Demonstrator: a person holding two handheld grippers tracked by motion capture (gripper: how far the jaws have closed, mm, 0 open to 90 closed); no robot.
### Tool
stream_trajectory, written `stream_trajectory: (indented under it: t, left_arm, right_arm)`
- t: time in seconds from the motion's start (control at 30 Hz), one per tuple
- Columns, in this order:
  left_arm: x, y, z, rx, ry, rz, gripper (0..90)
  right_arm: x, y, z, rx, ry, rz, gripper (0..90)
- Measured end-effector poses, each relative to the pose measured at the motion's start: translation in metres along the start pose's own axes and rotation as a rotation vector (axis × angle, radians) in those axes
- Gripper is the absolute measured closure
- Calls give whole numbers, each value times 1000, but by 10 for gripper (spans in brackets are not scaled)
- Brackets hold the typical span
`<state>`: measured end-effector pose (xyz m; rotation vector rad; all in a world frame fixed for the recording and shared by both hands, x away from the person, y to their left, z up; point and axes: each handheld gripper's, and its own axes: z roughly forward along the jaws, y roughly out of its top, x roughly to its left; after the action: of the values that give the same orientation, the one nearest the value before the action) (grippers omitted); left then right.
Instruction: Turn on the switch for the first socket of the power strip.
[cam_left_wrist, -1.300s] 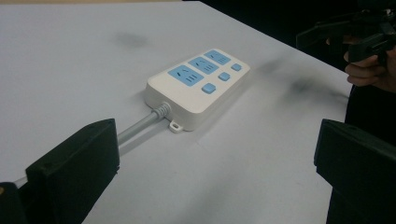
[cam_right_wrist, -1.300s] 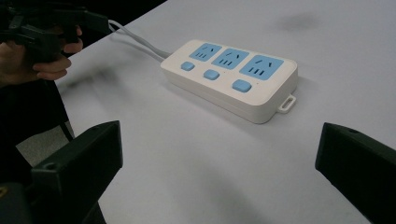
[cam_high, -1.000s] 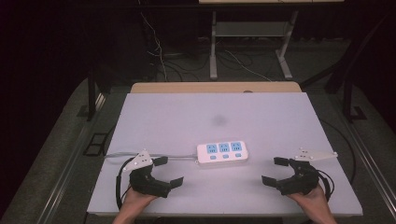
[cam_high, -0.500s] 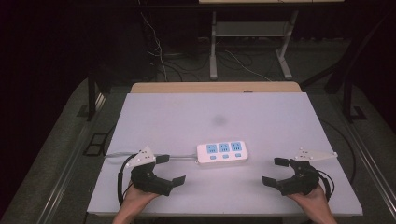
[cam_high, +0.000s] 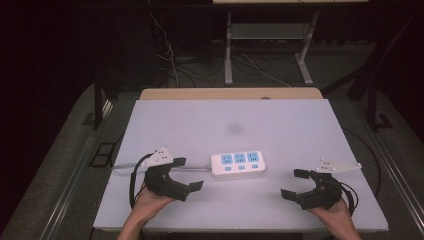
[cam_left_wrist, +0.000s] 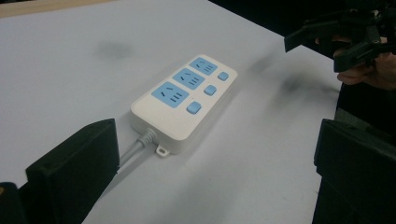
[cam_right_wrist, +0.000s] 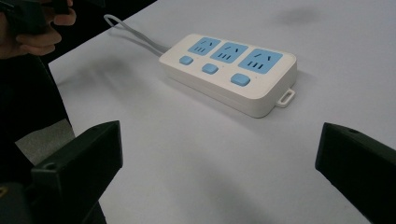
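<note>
Left gripper (cam_high: 189, 173): matte black plastic, blocky flat-faced jaws spread wide, nothing between them; grey three-cornered plate on top, black cable looping off its back. Held in the person's left hand (cam_high: 150, 202) at the near-left part of the table (cam_high: 300, 125).

Just ahead of its jaws, to the right in the high view, lies the power strip (cam_high: 237, 163): white, glossy, rounded-corner rectangular block w/ three light-blue socket faces in a row and three small blue rounded buttons alongside, a small mounting tab at each short end. Lies flat, not touching either gripper. Its grey ribbed-collar cord (cam_high: 125, 166) exits the end facing the left gripper and runs past that gripper toward the table's left edge.

Right gripper (cam_high: 299, 183): same black build, jaws also wide apart and empty, in the right hand (cam_high: 334, 212) at near-right. Strip sits ahead of it but well apart, farther than from the left one.

Table top: smooth pale lavender-white sheet, faint dark smudge beyond the strip; tan wooden edge at the far side.

Vs. a second ago: left gripper sits slightly closer to the strip's cord end; right gripper and strip unchanged, both pairs of jaws as wide as before.
</note>
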<state>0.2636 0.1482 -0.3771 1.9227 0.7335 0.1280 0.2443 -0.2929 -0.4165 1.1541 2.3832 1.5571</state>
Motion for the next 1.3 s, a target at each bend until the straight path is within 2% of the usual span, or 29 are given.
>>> stream_trajectory:
  t: [0.3,0.7,1.3]
  left_arm:
    - [-2,18,12,30,-24,37,0]
    - [-1,35,27,68,-39,59,0]
    - [2,53,46,126,-55,99,0]
  right_arm:
    - [0,0,0,5,2,-1,3]
    - [1,0,0,7,4,-2,3]
    - [1,0,1,12,6,-3,3]
